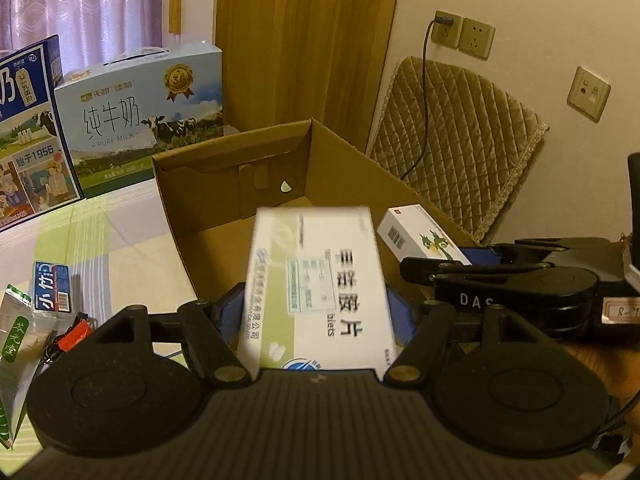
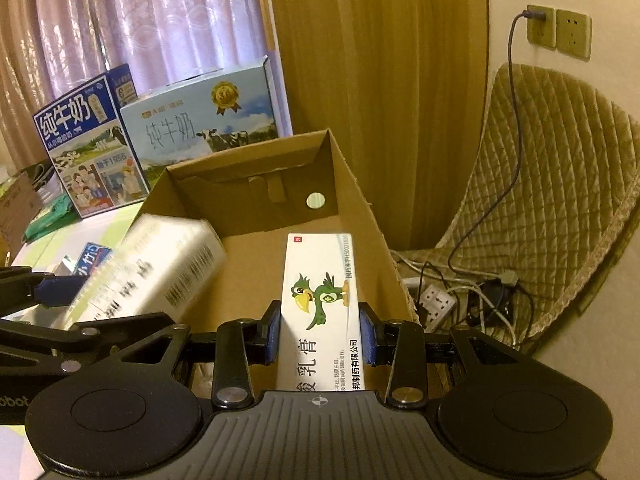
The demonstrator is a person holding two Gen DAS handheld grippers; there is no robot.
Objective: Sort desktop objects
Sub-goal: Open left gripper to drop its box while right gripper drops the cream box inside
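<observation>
An open cardboard box [image 1: 224,168] [image 2: 248,184] stands on the table. In the left wrist view my left gripper [image 1: 316,308] is shut on a white and green tablet box [image 1: 320,280], held flat over the carton's near edge and blurred by motion. My right gripper [image 2: 320,336] is shut on a narrow white ointment box [image 2: 320,280] printed with a green bird, held above the carton's right side. Each view shows the other tool: the right gripper [image 1: 424,264] with the ointment box [image 1: 416,232], and the left gripper [image 2: 92,308] with the tablet box [image 2: 160,268].
Two milk cartons [image 1: 148,116] [image 1: 28,132] stand behind the carton on the left. A blue tissue packet [image 1: 50,288], a sachet [image 1: 16,320] and a small red item [image 1: 72,334] lie on the table at left. A quilted chair [image 2: 552,184] and power strip [image 2: 436,300] are right of the carton.
</observation>
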